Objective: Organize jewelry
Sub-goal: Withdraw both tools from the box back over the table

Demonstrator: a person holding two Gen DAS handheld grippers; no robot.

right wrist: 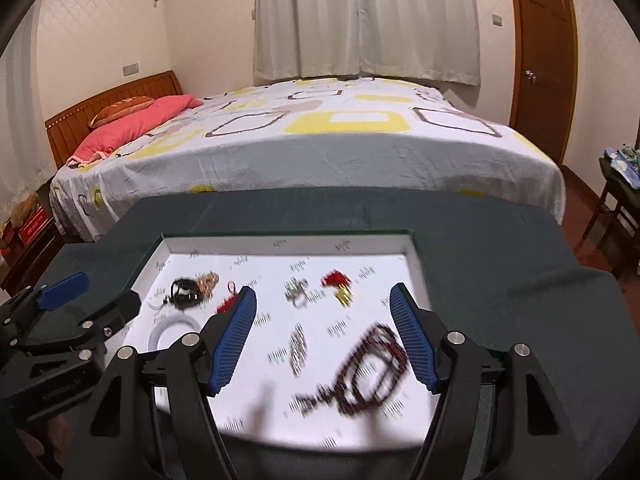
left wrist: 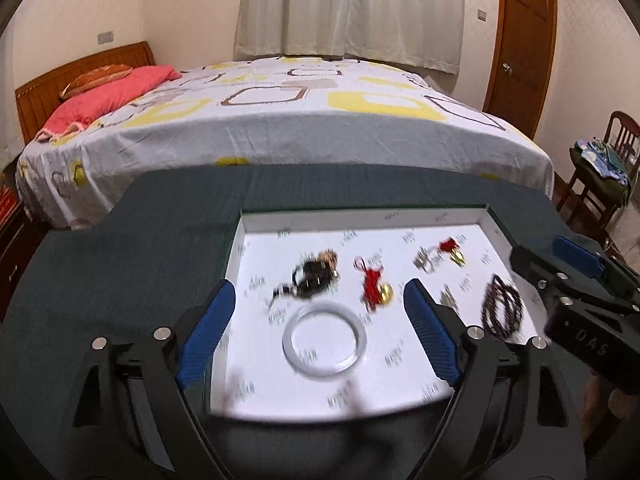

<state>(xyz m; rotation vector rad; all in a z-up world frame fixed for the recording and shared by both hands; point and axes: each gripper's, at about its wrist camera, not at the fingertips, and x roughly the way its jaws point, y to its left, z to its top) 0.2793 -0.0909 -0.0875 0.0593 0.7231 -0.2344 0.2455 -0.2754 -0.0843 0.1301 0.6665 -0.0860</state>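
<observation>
A shallow white tray [left wrist: 362, 219] [right wrist: 288, 246] on a dark green cloth holds loose jewelry. My left gripper [left wrist: 320, 300] is open above it, with a white bangle [left wrist: 324, 338] between its fingers. Beyond lie a dark bead bracelet with gold links [left wrist: 314, 276] and a red tassel charm with a gold bell [left wrist: 374, 286]. My right gripper [right wrist: 322, 304] is open over the tray's right part, above a dark red bead necklace [right wrist: 370, 370] and a silver chain [right wrist: 298, 346]. A silver ring cluster [right wrist: 297, 292] and a red-gold charm [right wrist: 338, 284] lie further back.
The green-covered table [left wrist: 160, 216] stands against a bed [left wrist: 280, 120] with a patterned sheet and pink pillow. A wooden door [left wrist: 520, 40] and a chair with clothes [left wrist: 608, 160] are at the right. Each gripper shows in the other's view [left wrist: 576, 280] [right wrist: 68, 312].
</observation>
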